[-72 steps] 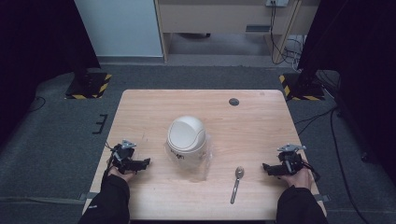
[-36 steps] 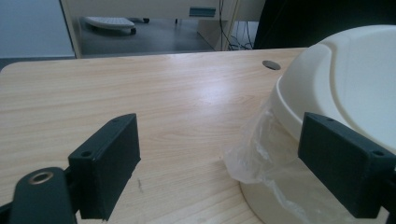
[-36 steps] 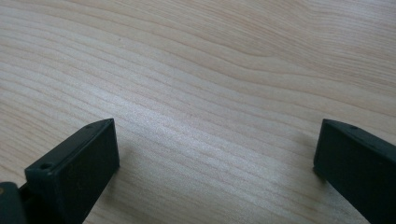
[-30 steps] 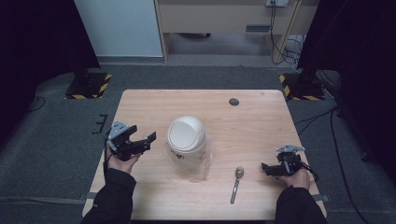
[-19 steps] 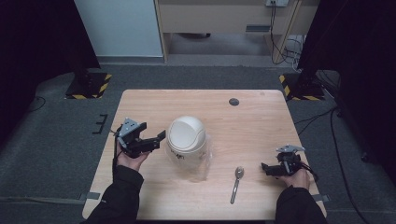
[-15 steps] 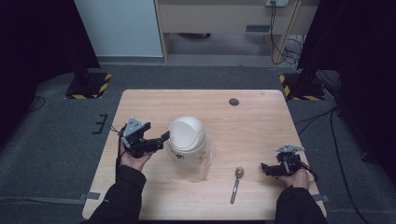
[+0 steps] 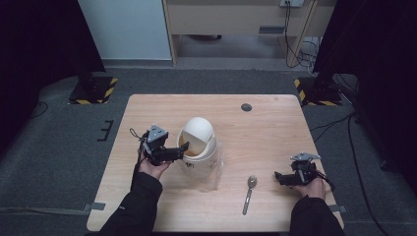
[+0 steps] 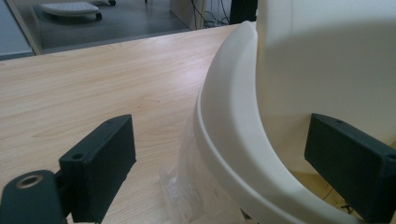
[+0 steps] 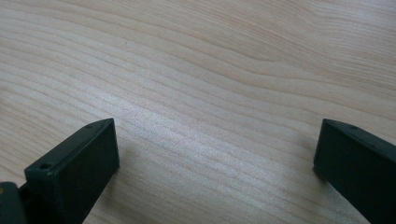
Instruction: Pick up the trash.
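At the bin's (image 7: 197,147) rim, left claw (image 7: 183,149) spread (straddling it).

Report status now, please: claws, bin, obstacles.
Left claw open, jaws astride the bin rim, one inside the tilted lid. Right claw open, idle on table. Spoon lies apart.
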{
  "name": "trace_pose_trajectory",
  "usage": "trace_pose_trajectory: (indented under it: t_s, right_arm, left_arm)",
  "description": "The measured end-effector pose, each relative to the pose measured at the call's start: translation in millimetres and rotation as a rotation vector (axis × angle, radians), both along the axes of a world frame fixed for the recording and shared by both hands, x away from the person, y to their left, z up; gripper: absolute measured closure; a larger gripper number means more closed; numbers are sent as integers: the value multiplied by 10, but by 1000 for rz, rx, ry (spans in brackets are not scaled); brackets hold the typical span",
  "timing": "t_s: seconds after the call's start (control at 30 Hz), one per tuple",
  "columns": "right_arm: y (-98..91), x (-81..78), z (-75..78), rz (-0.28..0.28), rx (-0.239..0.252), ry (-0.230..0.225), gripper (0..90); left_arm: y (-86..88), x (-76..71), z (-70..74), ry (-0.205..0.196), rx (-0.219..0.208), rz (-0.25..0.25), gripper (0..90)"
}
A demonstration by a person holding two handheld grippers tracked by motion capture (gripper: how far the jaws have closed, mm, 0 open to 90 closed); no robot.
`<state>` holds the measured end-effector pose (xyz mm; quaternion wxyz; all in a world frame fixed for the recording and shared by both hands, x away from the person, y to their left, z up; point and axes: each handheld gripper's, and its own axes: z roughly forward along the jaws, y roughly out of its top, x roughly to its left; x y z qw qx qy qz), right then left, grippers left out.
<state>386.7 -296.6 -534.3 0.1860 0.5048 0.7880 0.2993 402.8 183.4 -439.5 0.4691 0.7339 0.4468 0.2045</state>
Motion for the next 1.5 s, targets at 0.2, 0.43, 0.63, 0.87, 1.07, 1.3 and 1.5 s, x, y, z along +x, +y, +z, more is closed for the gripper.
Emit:
trace_pose_trajectory:
  t_s: [0.2, 0.43, 0.63, 0.87, 1.07, 1.3, 1.5]
  right_arm:
    - [-1, -1, -1, 7, 1, -2, 4]
    - [9, 14, 21, 8, -10, 25, 12]
    - [13, 16, 82, 16, -24, 54, 88]
    - [53, -17, 221, 1, 39, 16, 130]
    - [210, -135, 379, 69, 48, -52, 175]
    - [432, -265, 510, 123, 102, -65, 201]
    - [653, -356, 566, 155, 138, -63, 212]
  left_arm:
    - [-58, 68, -50, 25, 9, -2, 77]
    - [-64, 58, -17, 12, 4, -7, 71]
    - [98, -86, 82, -23, 1, 4, 73]
    - [456, -363, 150, -53, -25, 31, 84]
    - [734, -506, 47, -20, -7, 75, 83]
    - [931, -598, -182, 39, 54, 118, 84]
    - [984, -558, -308, 90, 69, 153, 89]
